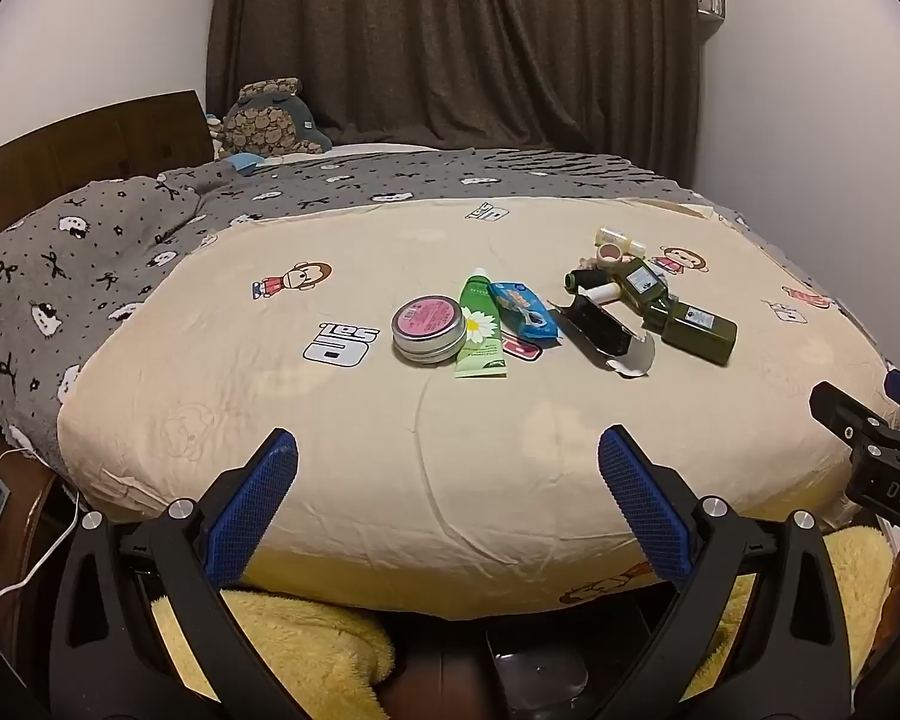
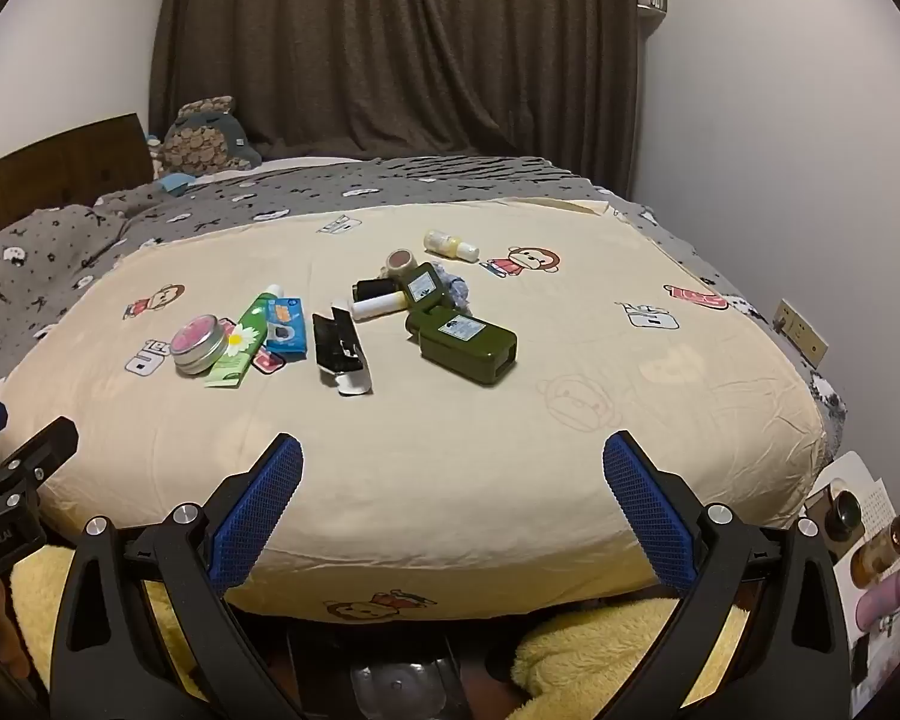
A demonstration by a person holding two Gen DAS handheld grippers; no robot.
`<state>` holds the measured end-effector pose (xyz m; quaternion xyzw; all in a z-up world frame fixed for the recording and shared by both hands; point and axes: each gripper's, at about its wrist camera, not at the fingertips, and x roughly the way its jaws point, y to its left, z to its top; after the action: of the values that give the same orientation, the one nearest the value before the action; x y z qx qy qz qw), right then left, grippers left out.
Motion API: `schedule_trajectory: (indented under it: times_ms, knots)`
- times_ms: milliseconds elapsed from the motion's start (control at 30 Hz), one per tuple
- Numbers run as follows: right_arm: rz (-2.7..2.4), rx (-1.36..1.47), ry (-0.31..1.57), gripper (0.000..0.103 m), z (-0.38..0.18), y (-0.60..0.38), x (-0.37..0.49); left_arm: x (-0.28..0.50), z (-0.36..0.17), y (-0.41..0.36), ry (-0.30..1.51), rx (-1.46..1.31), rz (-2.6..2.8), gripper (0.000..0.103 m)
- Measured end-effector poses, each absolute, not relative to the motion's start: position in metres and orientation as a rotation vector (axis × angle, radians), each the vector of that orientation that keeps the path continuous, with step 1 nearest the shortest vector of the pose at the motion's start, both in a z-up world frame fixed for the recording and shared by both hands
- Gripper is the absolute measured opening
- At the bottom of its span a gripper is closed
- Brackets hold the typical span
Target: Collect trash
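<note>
Both tools, left [image 1: 448,459] and right [image 2: 453,462], spread apart; trash: black carton [image 2: 339,349], flaps seemingly torn.

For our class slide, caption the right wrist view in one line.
Open right hand-held gripper faces a cream bedspread scattered with green bottles, tin and tube.

The right gripper's [image 1: 870,456] black body carries white letters "DAS", cut off at the frame edge. The left gripper's [image 2: 6,480] body shows "GenRobot.AI", partly clipped. Labels on the bottles are too small to read.
</note>
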<state>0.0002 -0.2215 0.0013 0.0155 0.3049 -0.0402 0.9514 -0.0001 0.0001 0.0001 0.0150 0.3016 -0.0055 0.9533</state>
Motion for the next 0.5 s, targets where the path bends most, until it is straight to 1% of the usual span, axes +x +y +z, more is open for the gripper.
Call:
schedule_trajectory:
  times_ms: [500]
  knots:
    - [-0.08,0.036,0.615,0.101,0.0032,-0.2226,-0.0007,-0.0001,0.0,-0.0005,0.615,0.034,-0.004,0.095]
